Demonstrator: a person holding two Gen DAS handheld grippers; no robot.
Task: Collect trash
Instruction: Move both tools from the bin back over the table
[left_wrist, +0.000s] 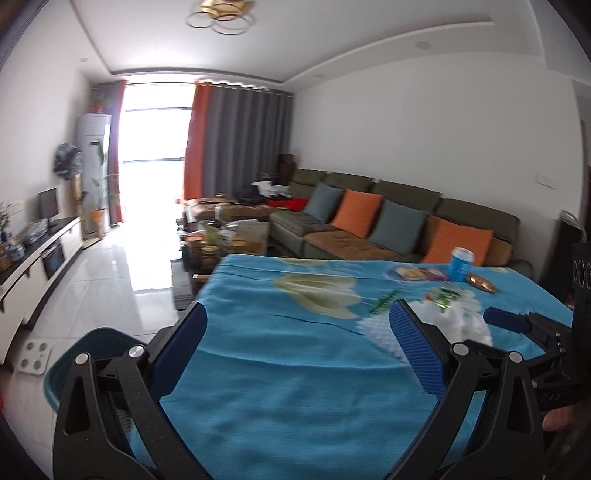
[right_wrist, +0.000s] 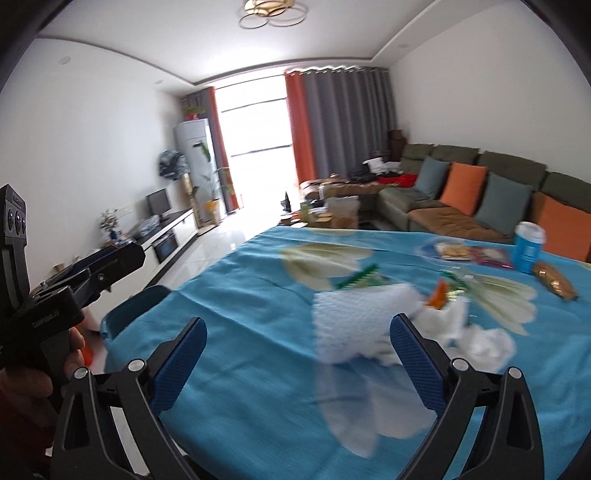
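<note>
Both grippers are wide apart and hold nothing. The right gripper (right_wrist: 299, 354) hangs just in front of the white tissue (right_wrist: 354, 321) on the blue cloth (right_wrist: 240, 295). More trash sits farther right: a cup (right_wrist: 527, 247) and wrappers (right_wrist: 554, 284). The left gripper (left_wrist: 299, 350) waits over bare cloth. I think the right one should slide low, get a finger on each side of the tissue, then squeeze slowly.

I count two hand-held grippers, left (left_wrist: 297, 345) and right (right_wrist: 297, 358), one blue cup (right_wrist: 527, 248), one brown wrapper (right_wrist: 554, 285), two flat snack packets (right_wrist: 452, 251), one heap of white tissues (right_wrist: 369, 317), four sofa cushions (left_wrist: 356, 213), two orange, two grey-blue, one tabletop (left_wrist: 280, 384)
</note>
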